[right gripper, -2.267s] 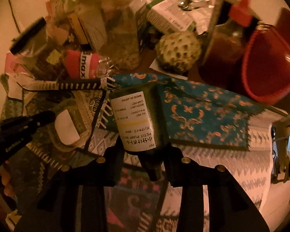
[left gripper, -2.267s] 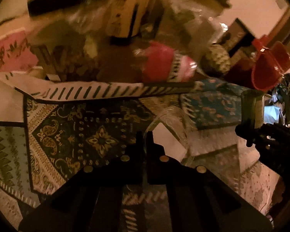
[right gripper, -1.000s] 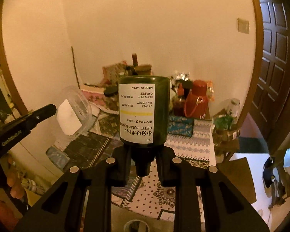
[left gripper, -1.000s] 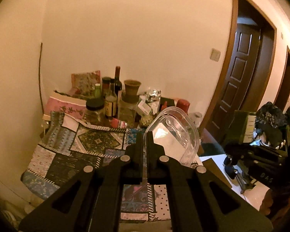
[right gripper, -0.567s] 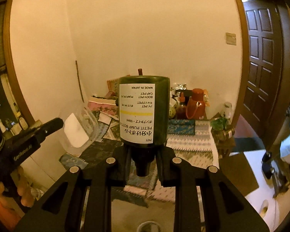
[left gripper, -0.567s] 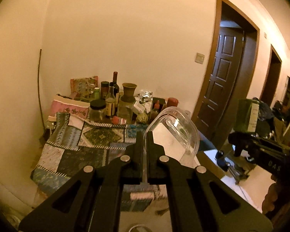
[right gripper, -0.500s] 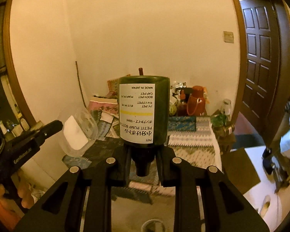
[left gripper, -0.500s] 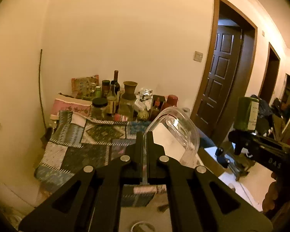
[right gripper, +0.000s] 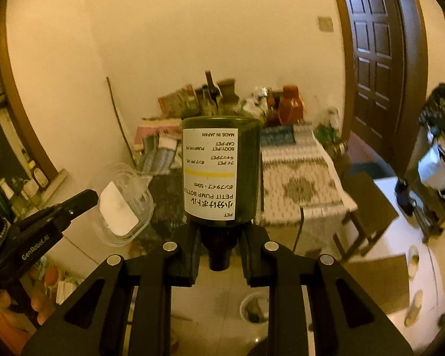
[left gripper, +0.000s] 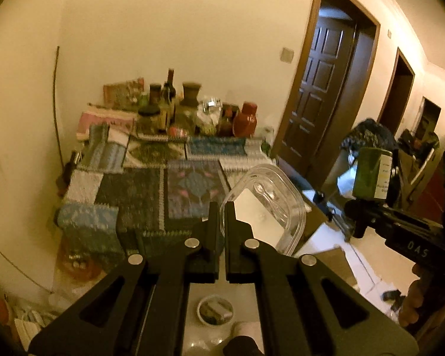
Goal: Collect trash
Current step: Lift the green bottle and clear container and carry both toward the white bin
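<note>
**Both claws loaded, bin low on the floor ahead**

The left claw (left gripper: 219,216) is pinched on the rim of a clear plastic container (left gripper: 264,207), thin, glossy, round-cornered, white label inside. The right claw (right gripper: 219,246) clamps the neck of a dark green pump bottle (right gripper: 221,169), upside down, its long axis upright. A small round bin (left gripper: 215,310) sits on the pale floor just below and ahead of both, in front of the patchwork-covered table (left gripper: 139,190). I'd judge the left claw slightly nearer.

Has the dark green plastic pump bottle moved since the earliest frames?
Yes. The dark green plastic pump bottle, clamped in the right gripper, has moved back, away from the patchwork-covered table it hung over before.
</note>
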`<state>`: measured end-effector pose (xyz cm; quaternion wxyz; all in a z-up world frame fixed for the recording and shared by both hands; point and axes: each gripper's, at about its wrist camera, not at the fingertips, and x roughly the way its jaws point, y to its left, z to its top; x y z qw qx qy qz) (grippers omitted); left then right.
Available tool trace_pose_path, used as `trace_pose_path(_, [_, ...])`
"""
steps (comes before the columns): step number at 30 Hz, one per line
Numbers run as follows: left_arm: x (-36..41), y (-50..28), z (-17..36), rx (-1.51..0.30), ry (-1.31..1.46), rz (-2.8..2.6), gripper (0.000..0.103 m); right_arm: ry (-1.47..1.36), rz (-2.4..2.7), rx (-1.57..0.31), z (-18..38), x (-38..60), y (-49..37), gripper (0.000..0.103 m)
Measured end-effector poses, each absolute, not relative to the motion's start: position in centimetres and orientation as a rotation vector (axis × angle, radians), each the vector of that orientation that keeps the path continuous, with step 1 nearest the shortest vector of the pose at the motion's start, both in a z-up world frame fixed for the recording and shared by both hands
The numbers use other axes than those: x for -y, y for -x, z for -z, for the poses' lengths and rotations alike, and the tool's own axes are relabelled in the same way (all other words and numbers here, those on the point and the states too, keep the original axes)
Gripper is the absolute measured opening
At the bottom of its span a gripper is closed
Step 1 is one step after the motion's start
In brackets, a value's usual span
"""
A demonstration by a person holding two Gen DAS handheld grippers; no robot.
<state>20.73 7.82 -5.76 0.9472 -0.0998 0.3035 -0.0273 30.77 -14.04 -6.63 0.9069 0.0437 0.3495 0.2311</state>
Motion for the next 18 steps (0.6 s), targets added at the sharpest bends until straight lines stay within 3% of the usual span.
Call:
trace_pose_path(8, [-6.0, -21.1, 11.1, -0.747, 0.233, 0.063, 0.001, -0.076, -0.449, -0.850, 11.2, 15.1, -29.8, 0.020])
trace_pose_path(18, [-3.3, -24.8, 21.8, -0.940, 0.246, 0.008, 0.001, -0.015, -0.446, -1.076, 22.6, 16.9, -32.1, 0.020])
